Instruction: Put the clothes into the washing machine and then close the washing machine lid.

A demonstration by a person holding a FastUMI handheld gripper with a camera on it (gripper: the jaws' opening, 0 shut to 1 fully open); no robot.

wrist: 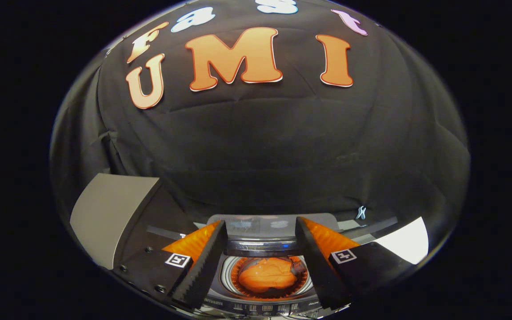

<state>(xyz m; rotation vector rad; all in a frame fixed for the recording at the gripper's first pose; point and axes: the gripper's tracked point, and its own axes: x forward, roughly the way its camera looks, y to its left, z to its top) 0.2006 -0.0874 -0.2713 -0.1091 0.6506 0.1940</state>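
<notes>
1 orange garment [267, 275] in washer drum [229, 278] | lid [260, 226] up | gripper [260, 231] open, empty

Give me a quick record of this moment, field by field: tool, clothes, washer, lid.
tool: tool open, its fingers apart above the drum, gripping nothing
clothes: orange clothes lying inside the drum, seen between the fingers
washer: washing machine below the tool, control panel nearest
lid: lid raised, standing beyond the drum opening
step left: close the lid

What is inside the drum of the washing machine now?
An orange garment lies in the drum of the washing machine, seen between the open gripper fingers, which hold nothing. Anything under the garment is covered. The lid stands open behind.
</notes>
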